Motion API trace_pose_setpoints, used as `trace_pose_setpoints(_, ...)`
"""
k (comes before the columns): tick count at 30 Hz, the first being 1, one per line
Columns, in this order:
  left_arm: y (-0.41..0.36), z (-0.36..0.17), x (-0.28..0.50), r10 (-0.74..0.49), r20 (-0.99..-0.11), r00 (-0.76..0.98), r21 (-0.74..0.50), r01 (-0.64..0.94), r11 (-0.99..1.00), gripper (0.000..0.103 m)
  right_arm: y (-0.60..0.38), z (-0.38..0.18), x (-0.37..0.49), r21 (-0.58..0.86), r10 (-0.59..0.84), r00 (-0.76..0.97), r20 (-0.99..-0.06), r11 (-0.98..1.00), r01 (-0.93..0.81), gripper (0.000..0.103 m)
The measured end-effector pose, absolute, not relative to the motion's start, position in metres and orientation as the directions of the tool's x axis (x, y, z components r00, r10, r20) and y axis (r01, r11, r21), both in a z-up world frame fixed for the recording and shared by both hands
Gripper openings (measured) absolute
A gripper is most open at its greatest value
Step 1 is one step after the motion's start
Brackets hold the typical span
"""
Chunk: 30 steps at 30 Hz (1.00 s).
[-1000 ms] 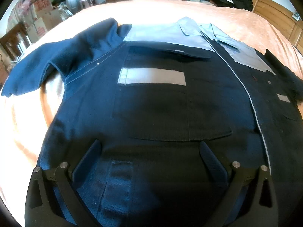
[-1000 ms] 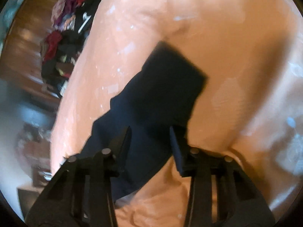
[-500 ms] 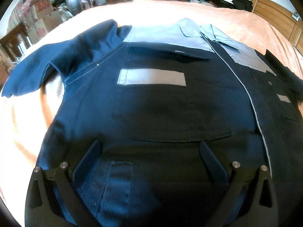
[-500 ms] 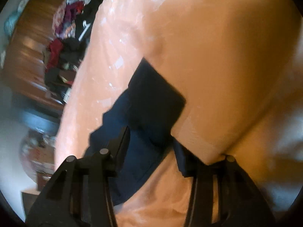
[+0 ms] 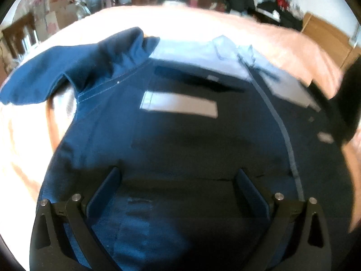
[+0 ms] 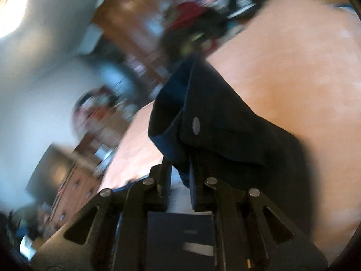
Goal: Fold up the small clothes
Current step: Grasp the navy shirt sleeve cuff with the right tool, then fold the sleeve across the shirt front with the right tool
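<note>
- Right claw (image 6: 179, 176) clamped on cuff of dark navy cloth work jacket (image 5: 180, 149), sleeve lifted off peach bed (image 5: 203, 22).
- Left claw (image 5: 178, 176) spread wide, empty, over jacket hem.
- Limp, thick fabric; grip seams, cuffs.

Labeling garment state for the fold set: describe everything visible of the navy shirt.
The navy shirt lies face up, spread on the peach bedspread. It looks like stiff woven cloth, with pale grey shoulder panels, collar, placket stripe and a chest strip. One sleeve splays outward. The left claw hangs open over its hem. The right claw is clamped on the other sleeve's buttoned cuff, lifted off the bed.
</note>
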<state>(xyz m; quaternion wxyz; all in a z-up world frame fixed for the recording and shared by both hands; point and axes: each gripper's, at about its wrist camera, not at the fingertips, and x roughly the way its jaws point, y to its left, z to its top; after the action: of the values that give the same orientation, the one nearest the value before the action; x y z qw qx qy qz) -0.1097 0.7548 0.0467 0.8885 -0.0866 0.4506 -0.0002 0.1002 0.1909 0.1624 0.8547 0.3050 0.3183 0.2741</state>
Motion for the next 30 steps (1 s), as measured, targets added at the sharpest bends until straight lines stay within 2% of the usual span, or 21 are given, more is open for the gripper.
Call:
trace_pose_setpoints(3, 0.765, 0.058, -0.111, -0.147, -0.779, 0.609, -0.241, -0.074, 0.968, 0.101, 0.298, 0.146, 0.119, 0.706, 0.739, 0.547, -0.393, 0.624, -0.336, 0.014)
trace_pose_setpoints(6, 0.773, 0.072, -0.111, -0.155, -0.763, 0.627, -0.249, -0.065, 0.966, 0.101, 0.385, 0.116, 0.131, 0.737, 0.793, 0.443, -0.418, 0.581, -0.345, 0.015)
trace_pose_setpoints(8, 0.776, 0.078, -0.111, -0.148, -0.756, 0.637, -0.240, -0.060, 0.969, 0.101, 0.427, 0.098, 0.136, 0.749, 0.820, 0.358, -0.447, 0.562, -0.351, 0.024)
trace_pose_setpoints(9, 0.781, 0.079, -0.109, -0.145, -0.754, 0.640, -0.241, -0.065, 0.968, 0.101, 0.446, 0.087, 0.135, 0.736, 0.810, 0.319, -0.492, 0.582, -0.344, 0.034)
trace_pose_setpoints(10, 0.784, 0.079, -0.107, -0.145, -0.754, 0.641, -0.245, -0.070, 0.967, 0.101, 0.451, 0.083, 0.131, 0.722, 0.799, 0.309, -0.516, 0.600, -0.345, 0.040)
trace_pose_setpoints(11, 0.787, 0.079, -0.106, -0.144, -0.753, 0.642, -0.252, -0.079, 0.965, 0.101, 0.455, 0.082, 0.125, 0.711, 0.797, 0.301, -0.524, 0.604, -0.361, 0.042)
trace_pose_setpoints(14, 0.794, 0.078, -0.099, -0.152, -0.747, 0.648, -0.275, -0.093, 0.957, 0.101, 0.431, 0.087, 0.091, 0.676, 0.789, 0.327, -0.520, 0.614, -0.408, 0.050)
trace_pose_setpoints(16, 0.792, 0.076, -0.090, -0.171, -0.743, 0.647, -0.289, -0.081, 0.954, 0.101, 0.394, 0.086, 0.065, 0.631, 0.760, 0.383, -0.525, 0.649, -0.425, 0.061)
trace_pose_setpoints(18, 0.786, 0.076, -0.080, -0.202, -0.738, 0.644, -0.305, -0.052, 0.951, 0.099, 0.345, 0.068, 0.041, 0.591, 0.698, 0.434, -0.569, 0.714, -0.375, 0.066)
trace_pose_setpoints(19, 0.783, 0.076, -0.072, -0.217, -0.735, 0.642, -0.315, -0.040, 0.948, 0.098, 0.336, 0.064, 0.042, 0.586, 0.681, 0.440, -0.586, 0.731, -0.350, 0.066)
trace_pose_setpoints(21, 0.775, 0.077, -0.056, -0.262, -0.724, 0.638, -0.344, -0.005, 0.939, 0.087, 0.295, 0.038, 0.025, 0.583, 0.630, 0.453, -0.631, 0.770, -0.260, 0.066)
trace_pose_setpoints(24, 0.764, 0.070, -0.023, -0.316, -0.722, 0.616, -0.392, 0.013, 0.920, 0.085, 0.257, 0.000, 0.007, 0.597, 0.591, 0.442, -0.675, 0.789, -0.143, 0.066)
trace_pose_setpoints(26, 0.758, 0.060, 0.001, -0.324, -0.738, 0.592, -0.402, 0.001, 0.916, 0.085, 0.242, -0.012, 0.002, 0.627, 0.595, 0.454, -0.663, 0.773, -0.098, 0.064)
trace_pose_setpoints(30, 0.748, 0.063, 0.031, -0.295, -0.736, 0.609, -0.389, -0.024, 0.921, 0.083, 0.239, -0.014, -0.006, 0.630, 0.600, 0.498, -0.626, 0.766, -0.129, 0.065)
